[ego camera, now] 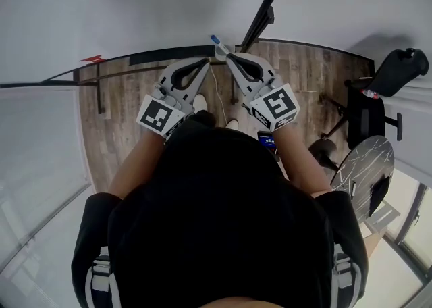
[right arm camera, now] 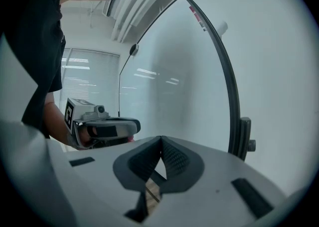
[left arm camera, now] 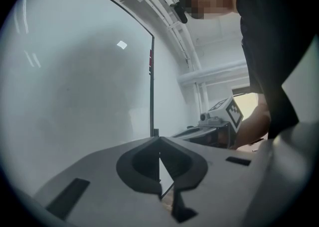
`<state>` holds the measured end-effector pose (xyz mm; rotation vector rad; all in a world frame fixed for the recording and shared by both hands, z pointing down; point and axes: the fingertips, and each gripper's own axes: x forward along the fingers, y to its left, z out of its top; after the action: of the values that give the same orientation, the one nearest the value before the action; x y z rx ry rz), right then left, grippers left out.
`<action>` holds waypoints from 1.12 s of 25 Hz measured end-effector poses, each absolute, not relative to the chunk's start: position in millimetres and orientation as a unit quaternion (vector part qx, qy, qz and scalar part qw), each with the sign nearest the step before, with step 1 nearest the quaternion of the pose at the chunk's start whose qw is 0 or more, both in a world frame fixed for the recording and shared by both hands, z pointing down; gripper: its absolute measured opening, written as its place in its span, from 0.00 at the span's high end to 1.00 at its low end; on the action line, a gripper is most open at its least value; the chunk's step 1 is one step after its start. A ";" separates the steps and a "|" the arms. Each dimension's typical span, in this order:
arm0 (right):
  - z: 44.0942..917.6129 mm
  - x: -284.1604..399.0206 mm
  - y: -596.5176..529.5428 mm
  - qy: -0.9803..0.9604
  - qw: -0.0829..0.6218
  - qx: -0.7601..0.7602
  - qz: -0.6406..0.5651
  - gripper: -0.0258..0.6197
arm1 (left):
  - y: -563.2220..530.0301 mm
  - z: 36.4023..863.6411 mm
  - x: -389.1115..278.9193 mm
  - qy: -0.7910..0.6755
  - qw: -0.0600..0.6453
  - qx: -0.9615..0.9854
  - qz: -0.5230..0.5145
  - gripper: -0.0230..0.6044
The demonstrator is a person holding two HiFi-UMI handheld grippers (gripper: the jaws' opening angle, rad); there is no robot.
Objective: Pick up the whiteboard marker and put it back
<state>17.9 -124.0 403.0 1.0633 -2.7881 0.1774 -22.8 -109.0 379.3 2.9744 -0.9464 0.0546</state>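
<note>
Nearest, the person's forearms reached forward over the wooden floor (ego camera: 121, 111). The left gripper (ego camera: 204, 61) and the right gripper (ego camera: 229, 57) were side by side, tips angled toward each other. Both had their jaws pressed together with nothing between them. Just beyond the tips, the whiteboard marker (ego camera: 217, 44), white with a blue cap, lay at the dark tray (ego camera: 169, 53) along the foot of the whiteboard (ego camera: 135, 3). An office chair (ego camera: 368, 107) stood far right.
</note>
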 end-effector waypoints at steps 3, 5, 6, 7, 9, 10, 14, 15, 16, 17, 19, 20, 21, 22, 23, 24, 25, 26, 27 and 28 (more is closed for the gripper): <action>419.4 15.3 -136.5 -0.925 0.088 0.363 0.071 0.97 | -121.1 389.5 -26.1 -0.301 0.014 0.953 0.028 0.96; 433.5 12.6 -145.0 -0.921 0.100 0.369 0.075 0.97 | -127.5 400.6 -29.3 -0.297 0.017 0.954 0.027 0.96; 441.4 11.3 -149.4 -0.919 0.107 0.373 0.077 0.97 | -130.7 406.3 -31.3 -0.297 0.021 0.954 0.032 0.96; 449.5 10.5 -154.0 -0.916 0.115 0.376 0.079 0.97 | -133.7 410.9 -32.6 -0.296 0.025 0.954 0.037 0.96; 464.7 9.3 -163.1 -0.910 0.132 0.383 0.084 0.97 | -138.6 418.1 -33.6 -0.292 0.026 0.955 0.033 0.96; 471.8 8.5 -167.7 -0.908 0.140 0.386 0.086 0.97 | -140.7 421.8 -34.0 -0.289 0.026 0.957 0.031 0.96; 501.1 2.5 -184.7 -0.899 0.175 0.391 0.092 0.96 | -153.0 430.1 -38.9 -0.289 0.036 0.956 0.041 0.96; 508.0 0.8 -188.4 -0.897 0.183 0.392 0.095 0.96 | -154.7 433.0 -40.5 -0.287 0.039 0.956 0.040 0.96; 514.3 -0.6 -191.9 -0.894 0.190 0.393 0.098 0.96 | -155.7 436.3 -42.0 -0.284 0.041 0.957 0.037 0.96; 520.3 -1.7 -195.4 -0.892 0.197 0.394 0.100 0.95 | -156.9 438.9 -43.1 -0.280 0.043 0.958 0.033 0.96; 531.7 -3.3 -202.0 -0.888 0.211 0.396 0.104 0.90 | -160.6 442.6 -45.2 -0.276 0.046 0.959 0.033 0.96; 536.8 -3.7 -204.8 -0.885 0.218 0.397 0.105 0.90 | -162.6 444.6 -46.4 -0.275 0.047 0.959 0.035 0.96; 541.4 -4.1 -207.3 -0.883 0.225 0.398 0.106 0.89 | -164.5 445.7 -47.3 -0.275 0.048 0.960 0.037 0.96; 545.2 -4.5 -209.6 -0.881 0.231 0.399 0.106 0.89 | -166.4 445.2 -48.1 -0.274 0.048 0.960 0.035 0.96; 548.4 -4.8 -211.6 -0.879 0.236 0.400 0.106 0.88 | -168.3 444.0 -48.7 -0.275 0.048 0.960 0.034 0.96; 551.3 -5.2 -213.2 -0.878 0.240 0.400 0.106 0.88 | -170.4 442.8 -49.4 -0.277 0.049 0.959 0.036 0.96; 554.3 -5.4 -214.6 -0.877 0.245 0.400 0.106 0.87 | -172.3 441.4 -49.6 -0.278 0.050 0.959 0.039 0.96; 557.9 -5.5 -215.9 -0.875 0.251 0.400 0.106 0.86 | -173.7 440.4 -49.3 -0.277 0.050 0.959 0.038 0.96; 562.2 -5.3 -217.4 -0.874 0.256 0.399 0.107 0.86 | -174.7 440.6 -48.7 -0.274 0.050 0.960 0.036 0.96; 566.9 -5.1 -219.0 -0.873 0.261 0.399 0.107 0.85 | -175.6 441.8 -48.2 -0.271 0.050 0.961 0.034 0.96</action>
<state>-5.1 -219.0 566.9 1.0795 -2.3625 0.2893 -48.2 -175.6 441.8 2.9260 -0.8250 0.1028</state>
